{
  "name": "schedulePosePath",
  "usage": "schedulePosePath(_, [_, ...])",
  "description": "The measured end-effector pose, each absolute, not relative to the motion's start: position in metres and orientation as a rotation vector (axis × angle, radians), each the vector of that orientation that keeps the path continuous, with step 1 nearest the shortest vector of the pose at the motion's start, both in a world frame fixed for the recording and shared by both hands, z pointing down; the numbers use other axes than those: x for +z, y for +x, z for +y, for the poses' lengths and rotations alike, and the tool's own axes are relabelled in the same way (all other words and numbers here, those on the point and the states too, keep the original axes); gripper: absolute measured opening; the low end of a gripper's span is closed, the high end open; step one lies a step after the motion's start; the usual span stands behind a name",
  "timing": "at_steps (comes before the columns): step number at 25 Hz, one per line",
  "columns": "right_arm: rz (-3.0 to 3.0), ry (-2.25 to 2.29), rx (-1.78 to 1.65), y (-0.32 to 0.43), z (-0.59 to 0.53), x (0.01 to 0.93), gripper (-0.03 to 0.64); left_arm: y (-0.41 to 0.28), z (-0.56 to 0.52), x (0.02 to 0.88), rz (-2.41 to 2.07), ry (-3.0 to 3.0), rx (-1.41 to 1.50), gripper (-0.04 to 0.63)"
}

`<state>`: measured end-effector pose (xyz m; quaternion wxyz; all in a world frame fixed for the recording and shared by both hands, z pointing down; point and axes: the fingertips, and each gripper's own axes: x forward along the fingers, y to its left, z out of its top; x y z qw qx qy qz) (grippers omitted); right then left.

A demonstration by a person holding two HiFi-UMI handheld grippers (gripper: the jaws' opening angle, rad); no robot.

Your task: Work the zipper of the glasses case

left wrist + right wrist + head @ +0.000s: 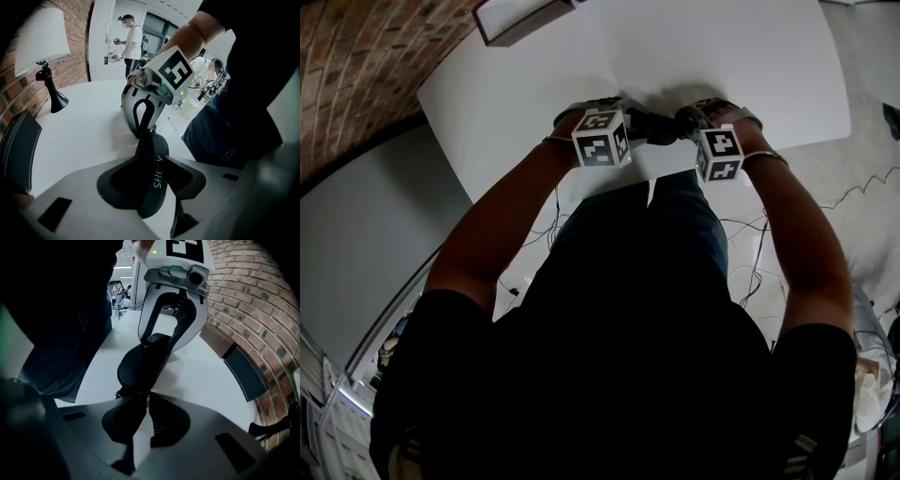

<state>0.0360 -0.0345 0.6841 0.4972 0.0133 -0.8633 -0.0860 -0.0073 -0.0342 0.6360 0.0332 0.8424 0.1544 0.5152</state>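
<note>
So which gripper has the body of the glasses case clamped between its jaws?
The left gripper: the glasses case fills its jaws; the right gripper only pinches at the case's tip.

Glasses case (151,173): matte black, white lettering on the side.
Left gripper (154,180) and right gripper (146,397): white shells, black pads.
Left marker cube (602,138) and right marker cube (719,153): black squares on white.
Table (534,84) under both grippers: plain white.
Wall (70,61) left of the left gripper: red-brown brick, pale mortar.
Lamp (40,40) by that wall: white shade, black stand.
Folder (18,145) nearer the left gripper: black, white stitching.
Shirt (628,375): black.
Jeans (220,126): blue.
</note>
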Motion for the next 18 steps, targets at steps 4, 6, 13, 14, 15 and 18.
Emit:
schedulePosePath(4, [-2.100, 0.083, -0.146, 0.0413, -0.0332, 0.6834, 0.013, -0.0081, -0.0350, 0.6385, 0.455, 2.593, 1.582, 0.183])
schedulePosePath(6, [-2.111, 0.107, -0.101, 0.0433, -0.0313, 0.6825, 0.006, -0.0079, -0.0364, 0.6434, 0.440, 2.612, 1.572, 0.183])
schedulePosePath(13, [-2.125, 0.215, 0.033, 0.0420, -0.0310, 0.6796, 0.003, -0.0083, -0.0370, 0.6460, 0.420, 2.635, 1.565, 0.183])
schedulePosePath(14, [-2.128, 0.230, 0.066, 0.0431, -0.0305, 0.6810, 0.002, -0.0076, -0.0370, 0.6461, 0.415, 2.636, 1.563, 0.182])
schedulePosePath(15, [-2.133, 0.239, 0.099, 0.0437, -0.0297, 0.6810, 0.002, -0.0071, -0.0370, 0.6461, 0.409, 2.636, 1.562, 0.183])
schedulePosePath(18, [-2.137, 0.244, 0.169, 0.0461, -0.0252, 0.6791, 0.002, -0.0066, -0.0378, 0.6459, 0.381, 2.641, 1.555, 0.183])
